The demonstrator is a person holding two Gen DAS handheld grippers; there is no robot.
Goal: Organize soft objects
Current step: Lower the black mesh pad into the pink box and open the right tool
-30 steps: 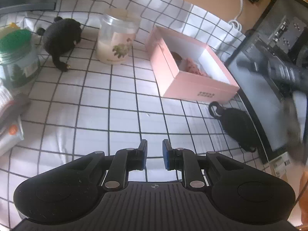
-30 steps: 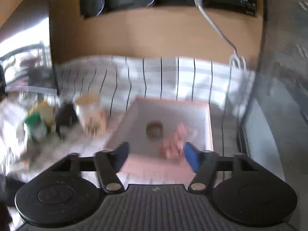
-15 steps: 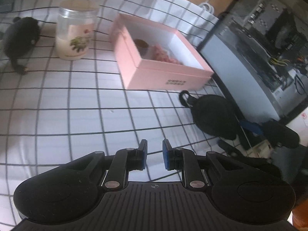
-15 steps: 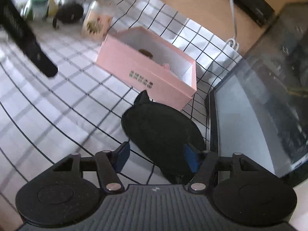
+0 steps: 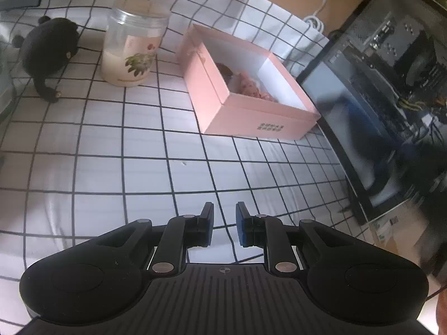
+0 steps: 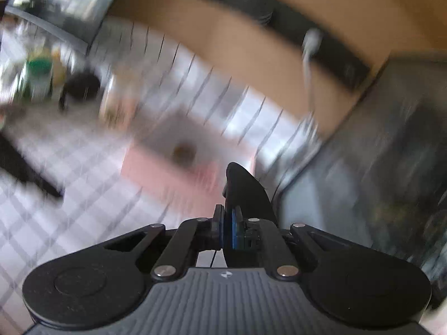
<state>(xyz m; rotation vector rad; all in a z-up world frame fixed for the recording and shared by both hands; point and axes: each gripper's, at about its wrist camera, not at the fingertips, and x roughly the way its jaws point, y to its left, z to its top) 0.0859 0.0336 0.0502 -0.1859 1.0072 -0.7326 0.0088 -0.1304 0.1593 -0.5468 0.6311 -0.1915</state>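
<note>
My right gripper (image 6: 227,223) is shut on a flat black soft pouch (image 6: 245,192), which stands on edge between the pads, lifted off the checked cloth. The right wrist view is blurred by motion. An open pink box (image 5: 251,106) lies ahead of my left gripper (image 5: 225,223); inside it are a pink soft thing (image 5: 251,88) and a brown round one (image 5: 223,69). The left jaws stand a narrow gap apart with nothing between them, above the cloth. A black plush toy (image 5: 47,53) sits at the far left.
A clear jar with a flower label (image 5: 134,53) stands between the plush toy and the box. A glass-sided computer case (image 5: 377,111) walls off the right side. A white cable (image 5: 321,5) runs up the back. A green-lidded jar (image 6: 39,75) stands far left.
The right jaws closed on the black pouch and lifted it off the cloth beside the computer case, and the right hand swung up towards the pink box. The left gripper turned slightly.
</note>
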